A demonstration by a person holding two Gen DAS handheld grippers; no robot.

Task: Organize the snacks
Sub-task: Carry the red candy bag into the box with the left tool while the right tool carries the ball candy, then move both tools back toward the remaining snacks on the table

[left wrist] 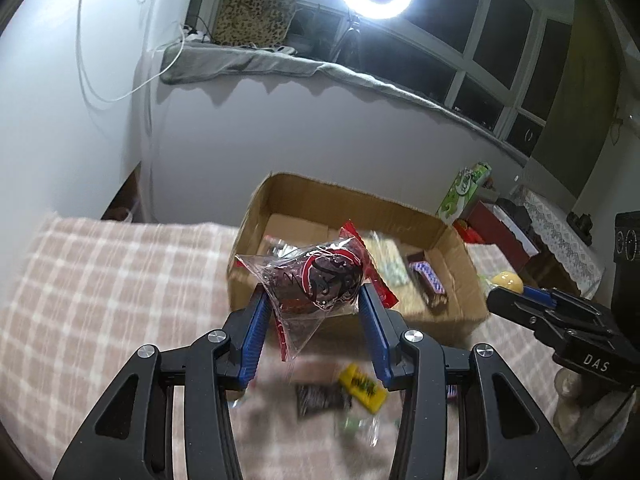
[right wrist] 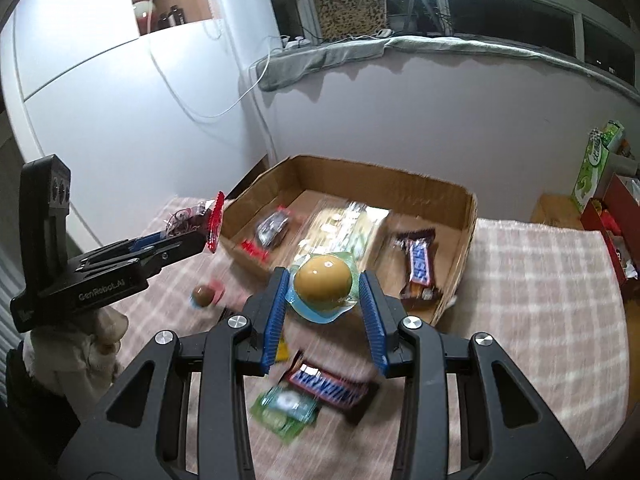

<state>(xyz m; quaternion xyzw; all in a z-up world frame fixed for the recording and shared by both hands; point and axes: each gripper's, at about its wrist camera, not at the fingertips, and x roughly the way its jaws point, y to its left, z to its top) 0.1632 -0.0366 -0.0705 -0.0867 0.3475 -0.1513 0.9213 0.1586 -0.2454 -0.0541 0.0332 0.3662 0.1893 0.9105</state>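
Snacks travel boxward: we clamp a dark clear-wrapped cake (left wrist: 316, 280) in our left gripper (left wrist: 314, 300) and a yellow jelly cup (right wrist: 323, 285) in our right gripper (right wrist: 323, 292), both aimed at the open cardboard box (right wrist: 400, 184) at mid-frame.

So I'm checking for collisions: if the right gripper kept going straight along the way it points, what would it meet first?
Probably the cardboard box. The right gripper, shut on the jelly cup, points down over its near edge, so the flat pale green packet inside looks first in line. Depth is unclear.
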